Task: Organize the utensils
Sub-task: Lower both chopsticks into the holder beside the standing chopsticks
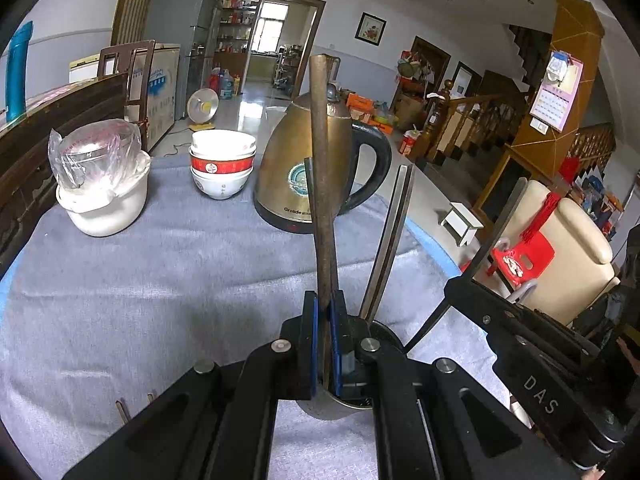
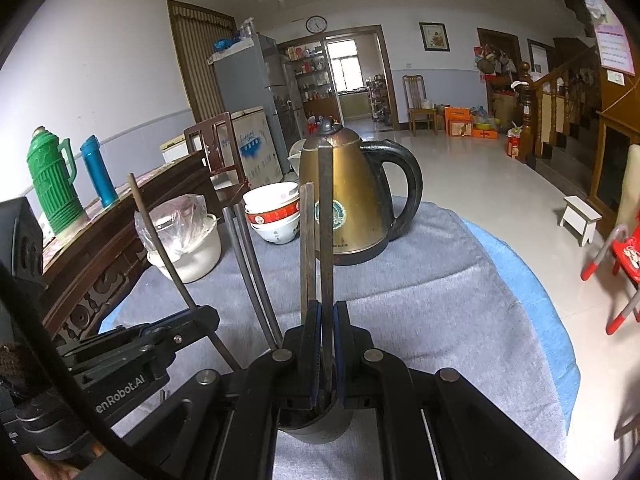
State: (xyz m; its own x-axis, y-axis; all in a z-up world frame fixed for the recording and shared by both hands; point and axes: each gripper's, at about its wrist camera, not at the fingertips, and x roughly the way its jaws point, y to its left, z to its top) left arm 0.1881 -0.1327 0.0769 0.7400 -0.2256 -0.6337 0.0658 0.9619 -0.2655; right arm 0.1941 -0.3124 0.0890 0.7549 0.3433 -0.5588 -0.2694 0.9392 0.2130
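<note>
- Left wrist: my left gripper [image 1: 324, 320] pinches a slim brown chopstick [image 1: 322, 168] pointing to 12 o'clock; its foot sits in the round metal holder [image 1: 340, 404] below, on grey woven cloth [image 1: 160, 288].
- Right wrist: my right gripper [image 2: 327, 328] is clamped on a dark flat chopstick [image 2: 326, 216], upright toward 12, over the same holder.

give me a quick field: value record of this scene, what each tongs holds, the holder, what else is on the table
left tongs: shut on a brown chopstick
right tongs: shut on a dark chopstick
holder: round metal cup under both tongs, other chopsticks standing in it
table cover: grey cloth
behind: brass kettle, stacked bowls, white pot with plastic bag
</note>
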